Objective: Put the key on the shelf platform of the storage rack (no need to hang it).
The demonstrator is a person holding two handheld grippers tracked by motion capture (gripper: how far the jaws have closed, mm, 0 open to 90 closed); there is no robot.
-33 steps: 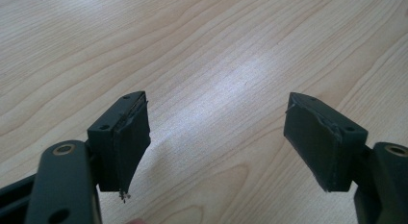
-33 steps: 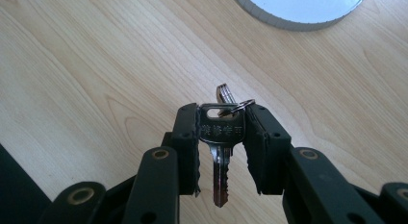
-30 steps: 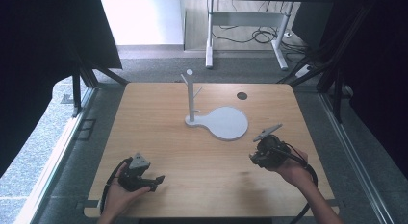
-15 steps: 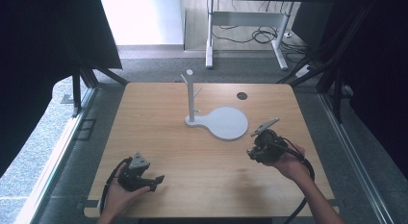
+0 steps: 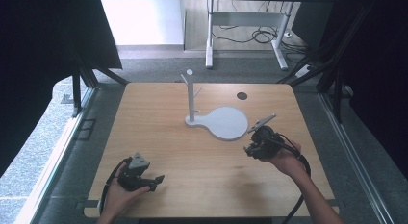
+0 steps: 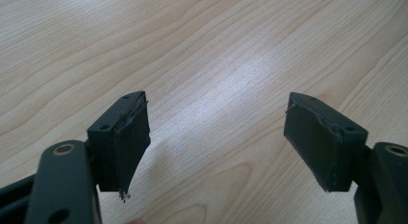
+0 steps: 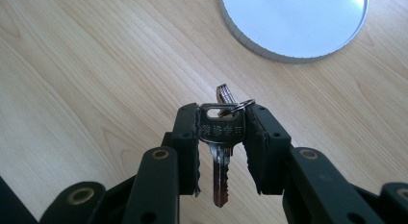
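While the left gripper [image 5: 156, 178] idles open at seven o'clock on the counter [image 5: 159, 123], the right gripper [image 7: 221, 137], clamped on the key [image 7: 220, 137], has crept from four o'clock toward the white stand [image 5: 226, 123]; hanging it likely comes next.

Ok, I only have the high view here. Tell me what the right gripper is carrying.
Observer: The right gripper is shut on a silver key, clamped by its head, blade pointing back toward the hand.
Operator: Report anything attached to it.
Observer: A split ring runs through the hole in the key's head, with a second key behind it.
Operator: Now give me the left gripper's state.
Observer: The left gripper is open, jaws wide apart, with nothing between them but bare table.
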